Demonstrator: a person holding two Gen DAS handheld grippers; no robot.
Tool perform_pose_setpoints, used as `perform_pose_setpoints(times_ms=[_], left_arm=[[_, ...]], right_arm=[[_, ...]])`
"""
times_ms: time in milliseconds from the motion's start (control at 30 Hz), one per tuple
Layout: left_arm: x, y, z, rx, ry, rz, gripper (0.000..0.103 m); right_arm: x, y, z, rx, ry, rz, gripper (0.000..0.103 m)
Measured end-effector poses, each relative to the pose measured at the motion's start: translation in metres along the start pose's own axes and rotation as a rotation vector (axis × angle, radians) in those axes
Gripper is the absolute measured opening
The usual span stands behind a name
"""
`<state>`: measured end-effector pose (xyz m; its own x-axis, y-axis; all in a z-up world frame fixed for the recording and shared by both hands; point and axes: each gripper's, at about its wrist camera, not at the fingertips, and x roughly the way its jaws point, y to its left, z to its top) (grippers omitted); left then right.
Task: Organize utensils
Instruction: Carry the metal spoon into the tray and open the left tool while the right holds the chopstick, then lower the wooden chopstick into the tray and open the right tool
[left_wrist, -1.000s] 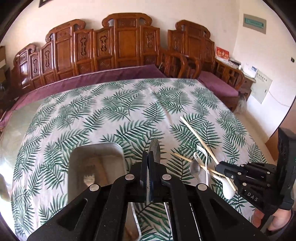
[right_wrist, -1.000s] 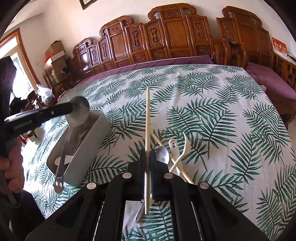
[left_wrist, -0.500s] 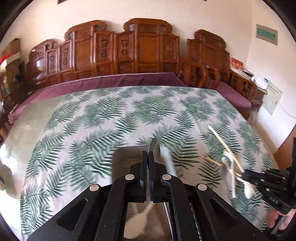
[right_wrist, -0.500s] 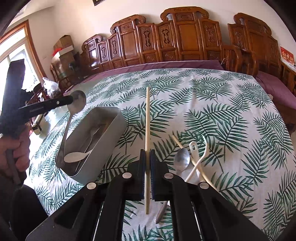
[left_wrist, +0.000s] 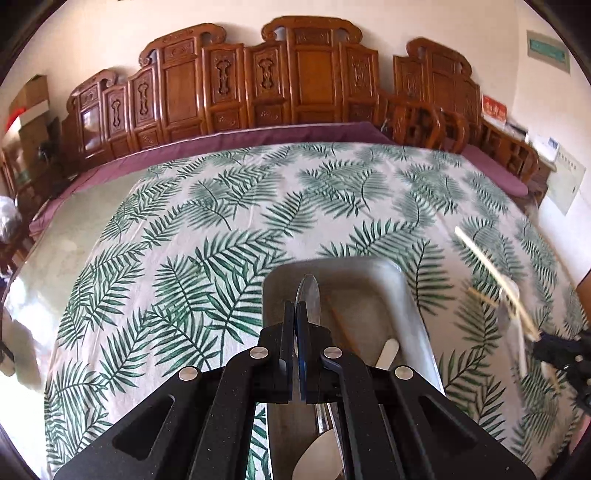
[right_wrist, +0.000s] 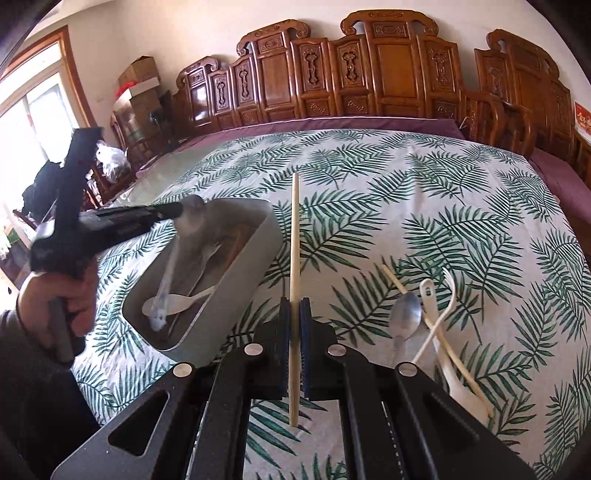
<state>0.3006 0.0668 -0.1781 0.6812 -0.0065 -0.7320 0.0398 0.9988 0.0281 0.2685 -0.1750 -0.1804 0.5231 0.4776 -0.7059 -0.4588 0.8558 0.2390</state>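
My left gripper (left_wrist: 297, 306) is shut on a metal spoon (left_wrist: 309, 299), held edge-on above the grey metal tray (left_wrist: 406, 288). In the right wrist view the left gripper (right_wrist: 179, 212) and the spoon's bowl (right_wrist: 194, 216) hang over the tray (right_wrist: 255, 258), which holds a white spoon (right_wrist: 173, 301), a fork and other utensils. My right gripper (right_wrist: 293, 314) is shut on a wooden chopstick (right_wrist: 294, 236), held above the cloth right of the tray. A metal spoon (right_wrist: 404, 314), a white spoon (right_wrist: 443, 350), a white fork and a second chopstick (right_wrist: 436, 332) lie in a pile on the cloth.
The table has a leaf-print cloth (right_wrist: 424, 206) with bare glass at its left edge (left_wrist: 74, 229). Carved wooden benches with purple cushions (left_wrist: 258, 92) stand behind and to the right of the table. Boxes and a window are at the far left (right_wrist: 140, 85).
My left gripper has carried the metal spoon rightwards until it hangs over the tray. My right gripper has lifted the chopstick and drawn back a little from the pile.
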Motion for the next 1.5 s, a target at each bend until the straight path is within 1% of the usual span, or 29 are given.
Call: perform_pose_setpoints(times_ms=[200,433,667,767,800,833,900,967,1033,1100,1167,1200,1233,1333,1400,1467,1500], left_arm=[[0.02,-0.002,-0.008,-0.008,0.063,-0.019,0.001],[0.025,-0.002,-0.01,-0.018,0.093,-0.047,0.001],[0.011,0.006,-0.006,-0.04,0.064,-0.076,0.002],[0.004,0.011,-0.004,-0.044,0.052,-0.081,0.005],[0.0,0.014,-0.004,-0.044,0.043,-0.077,0.012],[-0.002,0.016,-0.003,-0.045,0.037,-0.073,0.024],[-0.008,0.022,-0.003,-0.053,0.012,-0.059,0.034],[-0.01,0.028,-0.001,-0.074,0.004,-0.043,0.041],[-0.012,0.037,-0.001,-0.099,0.0,-0.045,0.054],[-0.015,0.044,0.0,-0.107,-0.012,-0.035,0.06],[-0.017,0.051,0.001,-0.117,-0.015,-0.029,0.06],[-0.018,0.056,0.001,-0.126,-0.016,-0.027,0.064],[-0.018,0.059,0.001,-0.131,-0.018,-0.024,0.075],[-0.023,0.068,0.001,-0.136,-0.033,-0.008,0.079],[-0.025,0.073,0.002,-0.142,-0.04,0.005,0.083],[-0.026,0.078,0.002,-0.15,-0.047,0.013,0.085],[-0.027,0.081,0.003,-0.158,-0.05,0.018,0.088]], right_arm=[[-0.001,0.012,0.003,0.009,-0.009,0.011,0.006],[0.002,0.037,0.005,0.008,-0.005,0.03,0.006],[0.013,0.055,0.004,-0.006,0.021,0.015,0.006],[0.017,0.058,0.007,0.0,0.024,0.021,0.006],[0.019,0.06,0.007,0.002,0.026,0.024,0.006],[0.021,0.063,0.008,0.006,0.031,0.03,0.006],[0.027,0.068,0.009,0.013,0.041,0.046,0.006],[0.034,0.075,0.01,0.007,0.047,0.053,0.006],[0.041,0.081,0.011,0.011,0.051,0.062,0.006],[0.046,0.085,0.012,0.015,0.054,0.073,0.006],[0.052,0.088,0.014,0.03,0.053,0.088,0.006],[0.055,0.088,0.015,0.045,0.053,0.099,0.006],[0.058,0.088,0.015,0.058,0.057,0.108,0.006],[0.069,0.089,0.016,0.083,0.07,0.115,0.006],[0.076,0.089,0.016,0.094,0.077,0.104,0.006],[0.082,0.09,0.017,0.1,0.084,0.1,0.006],[0.085,0.091,0.017,0.099,0.085,0.084,0.006]])
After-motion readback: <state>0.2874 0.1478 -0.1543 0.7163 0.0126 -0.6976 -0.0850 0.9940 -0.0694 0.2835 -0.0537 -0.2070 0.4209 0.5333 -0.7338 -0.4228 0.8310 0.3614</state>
